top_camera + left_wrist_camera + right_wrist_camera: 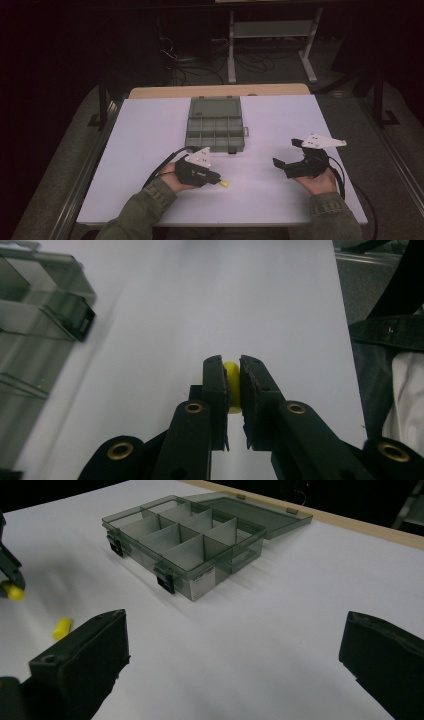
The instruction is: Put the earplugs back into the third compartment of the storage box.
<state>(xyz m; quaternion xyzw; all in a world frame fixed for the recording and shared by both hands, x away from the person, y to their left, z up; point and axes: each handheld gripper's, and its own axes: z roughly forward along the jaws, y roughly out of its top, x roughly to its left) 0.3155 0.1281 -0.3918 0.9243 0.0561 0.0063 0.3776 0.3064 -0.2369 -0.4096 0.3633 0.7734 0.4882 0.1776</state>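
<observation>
Left gripper (234,385): clamped on a small yellow plastic piece (232,386), near the front edge of the white worktop (150,150).
Right gripper (235,665): jaws wide apart, nothing between them, near the right edge.
Second yellow piece (62,627): lies loose on the worktop.
Grey transparent compartment box (215,131): lid open, towards the back edge.

small yellow piece (231,385) | pinched between left hand-held gripper (232,390) pads | raised off white table
</observation>
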